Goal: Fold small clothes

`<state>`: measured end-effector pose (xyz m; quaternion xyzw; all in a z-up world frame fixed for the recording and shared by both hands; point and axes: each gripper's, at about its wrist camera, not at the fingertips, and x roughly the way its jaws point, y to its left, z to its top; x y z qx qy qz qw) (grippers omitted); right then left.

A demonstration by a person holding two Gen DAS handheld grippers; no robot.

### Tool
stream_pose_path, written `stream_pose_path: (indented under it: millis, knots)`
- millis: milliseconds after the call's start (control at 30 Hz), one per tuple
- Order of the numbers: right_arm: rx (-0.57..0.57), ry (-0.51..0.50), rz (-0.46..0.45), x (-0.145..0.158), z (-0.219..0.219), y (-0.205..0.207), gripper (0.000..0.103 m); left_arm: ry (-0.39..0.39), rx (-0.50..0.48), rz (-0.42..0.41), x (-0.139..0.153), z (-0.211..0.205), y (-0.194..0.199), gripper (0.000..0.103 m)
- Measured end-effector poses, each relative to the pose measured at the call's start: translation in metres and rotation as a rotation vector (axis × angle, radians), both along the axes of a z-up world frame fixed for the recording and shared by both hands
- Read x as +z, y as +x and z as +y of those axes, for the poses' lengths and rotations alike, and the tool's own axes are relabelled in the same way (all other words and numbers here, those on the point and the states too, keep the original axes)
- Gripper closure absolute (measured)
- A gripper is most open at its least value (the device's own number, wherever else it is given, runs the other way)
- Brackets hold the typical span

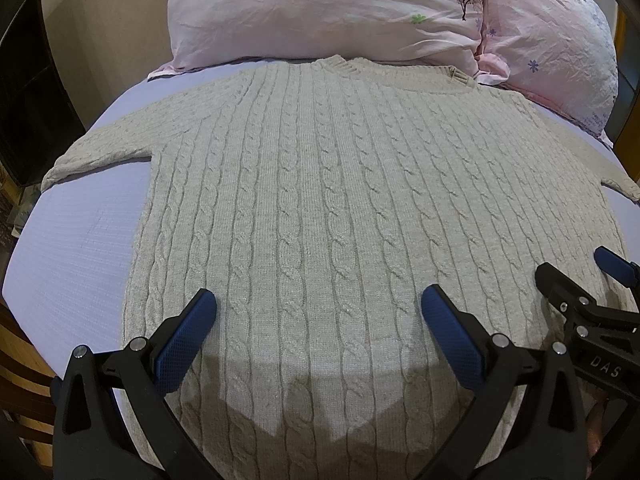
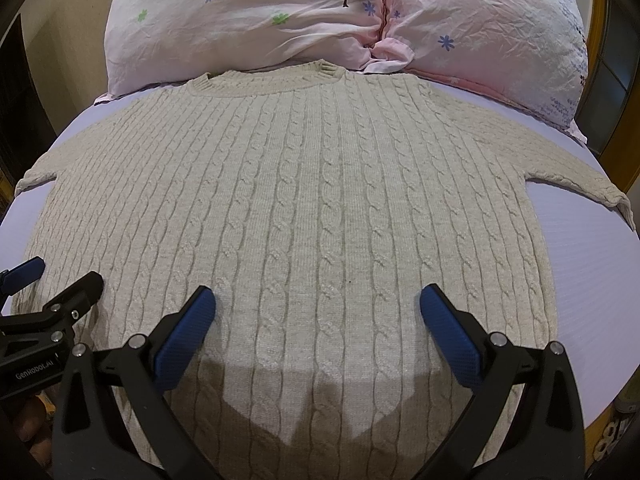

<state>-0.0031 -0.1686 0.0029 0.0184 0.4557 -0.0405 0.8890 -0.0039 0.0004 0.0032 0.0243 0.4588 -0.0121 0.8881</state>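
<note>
Lying flat on the lavender bedsheet (image 1: 80, 248), the beige cable-knit sweater (image 1: 320, 200) reaches the pink pillows (image 1: 320, 12); left gripper (image 1: 319, 312) and right gripper (image 2: 318, 312) hover above its hem, both spread wide.

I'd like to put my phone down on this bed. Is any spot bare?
Two lavender sheet patches: one under the sweater's left sleeve, one under its right sleeve. The middle is all sweater; the pillows crowd the head.

Black hand-held gripper (image 1: 318, 316) frames, blue textured pads (image 1: 184, 344), silver rivets.
</note>
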Motion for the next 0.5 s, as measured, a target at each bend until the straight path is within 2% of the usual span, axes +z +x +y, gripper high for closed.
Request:
stream_pose_path:
  millis: [200,267,300,367,433,500]
  knots:
    - [0.074,0.004,-0.027,0.002,-0.002,-0.004,0.002,-0.001,-0.020,-0.067,-0.001,0.001,-0.007,0.001]
    - [0.143,0.033,-0.008,0.006,-0.008,-0.003,0.002,-0.001,-0.036,-0.085,-0.002,0.001,-0.007,0.001]
    - [0.148,0.087,-0.024,0.014,-0.025,-0.003,0.002,-0.001,-0.043,-0.089,-0.002,0.001,-0.008,0.001]
    - [0.063,0.149,-0.103,0.032,-0.066,-0.005,0.002,-0.016,-0.067,-0.099,-0.002,0.004,-0.006,0.001]
    - [-0.105,0.179,-0.184,0.053,-0.129,-0.005,0.002,-0.054,-0.079,-0.131,0.003,0.012,-0.006,0.001]
    - [-0.311,0.237,-0.237,0.065,-0.207,-0.004,0.002,-0.124,-0.081,-0.198,0.011,0.026,-0.006,0.001]
